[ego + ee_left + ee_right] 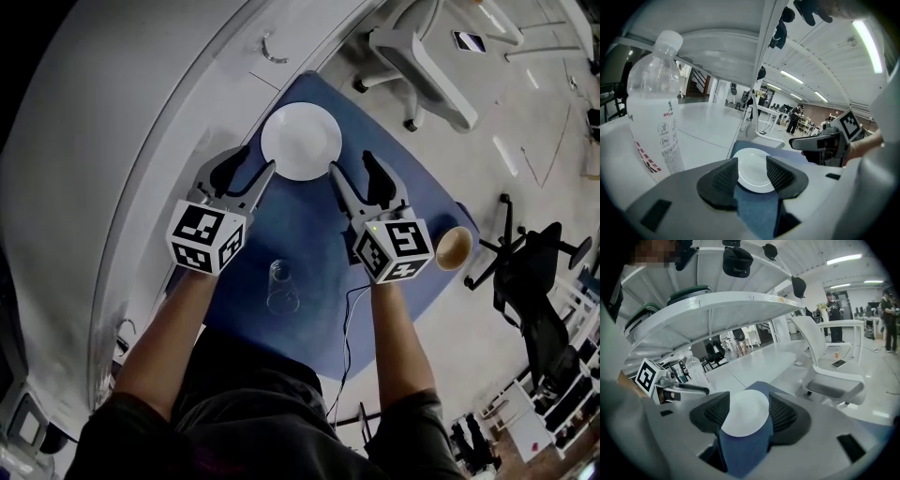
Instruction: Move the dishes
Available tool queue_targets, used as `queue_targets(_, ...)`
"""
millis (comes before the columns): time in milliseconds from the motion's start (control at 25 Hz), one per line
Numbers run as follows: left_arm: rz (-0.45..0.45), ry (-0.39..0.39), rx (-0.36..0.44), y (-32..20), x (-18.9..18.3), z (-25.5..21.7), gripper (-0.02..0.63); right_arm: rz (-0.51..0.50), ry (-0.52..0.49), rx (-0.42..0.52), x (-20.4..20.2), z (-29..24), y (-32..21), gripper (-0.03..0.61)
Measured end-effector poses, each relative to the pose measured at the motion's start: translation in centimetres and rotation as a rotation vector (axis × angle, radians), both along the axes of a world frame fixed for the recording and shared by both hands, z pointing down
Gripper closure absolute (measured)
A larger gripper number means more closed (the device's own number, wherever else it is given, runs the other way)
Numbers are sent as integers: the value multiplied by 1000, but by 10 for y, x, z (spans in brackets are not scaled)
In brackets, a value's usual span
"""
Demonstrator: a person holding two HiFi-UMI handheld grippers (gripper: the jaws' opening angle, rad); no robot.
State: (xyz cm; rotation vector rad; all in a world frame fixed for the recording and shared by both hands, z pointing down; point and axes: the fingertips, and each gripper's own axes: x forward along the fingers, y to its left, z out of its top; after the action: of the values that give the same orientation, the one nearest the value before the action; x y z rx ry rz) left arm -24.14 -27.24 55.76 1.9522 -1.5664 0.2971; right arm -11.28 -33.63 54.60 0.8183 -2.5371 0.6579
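I hold both pairs of fingers wide and empty, the left gripper and right gripper flanking the plate. It lies flat on the blue mat, just beyond the fingertips. I judge this sets up a two-sided lift.

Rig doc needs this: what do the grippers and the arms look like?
Left gripper and right gripper: grey bodies, black ribbed fingers, each carrying a cube of black-and-white square markers. A thin dark cable trails from the right one. Dark short sleeves, forearms bare.
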Motion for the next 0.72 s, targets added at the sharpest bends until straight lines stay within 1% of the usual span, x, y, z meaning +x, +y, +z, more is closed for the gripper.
queue_targets(240,-30,19,-55,-2,-6,27,431,19,7,-38,-6,22,-10,319)
queue_targets(520,-48,35,-90,-7,-11,45,436,39,35,-89,-9,50,-17,319)
queue_targets(720,-51,51,-127,-10,-10,54,440,44,63,-125,-8,64,-21,333)
